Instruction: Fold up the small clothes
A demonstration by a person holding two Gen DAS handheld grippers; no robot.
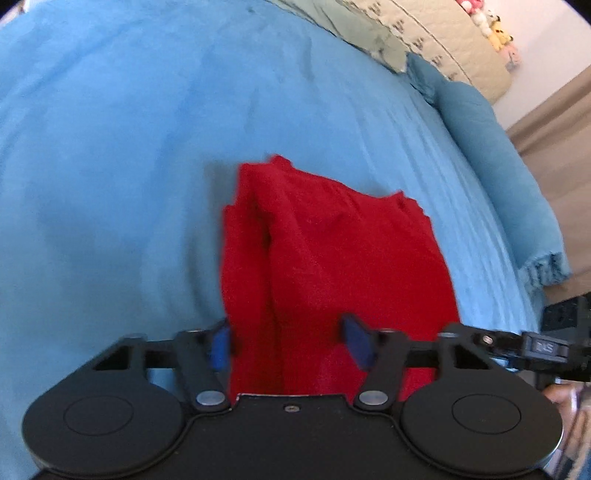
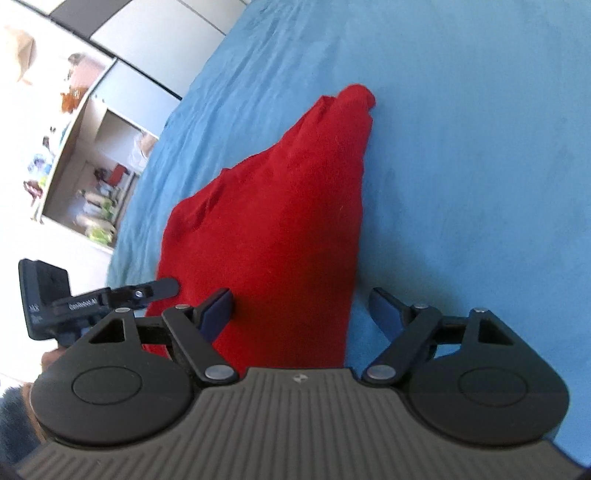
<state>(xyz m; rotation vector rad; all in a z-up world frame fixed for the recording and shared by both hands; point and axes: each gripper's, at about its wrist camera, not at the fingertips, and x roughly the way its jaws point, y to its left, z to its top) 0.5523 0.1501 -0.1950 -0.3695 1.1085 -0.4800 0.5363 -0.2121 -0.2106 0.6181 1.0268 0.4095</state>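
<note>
While our left gripper and right gripper both stand released over the red garment on the bed, only the left view shows pillows; the right shows shelves.

Left tool open, blue fingertips apart over the near edge of a folded red garment. Garment lies on a blue bedspread. Quilt beyond.

Red garment, folded and creased, flat on the blue bedspread.
</note>
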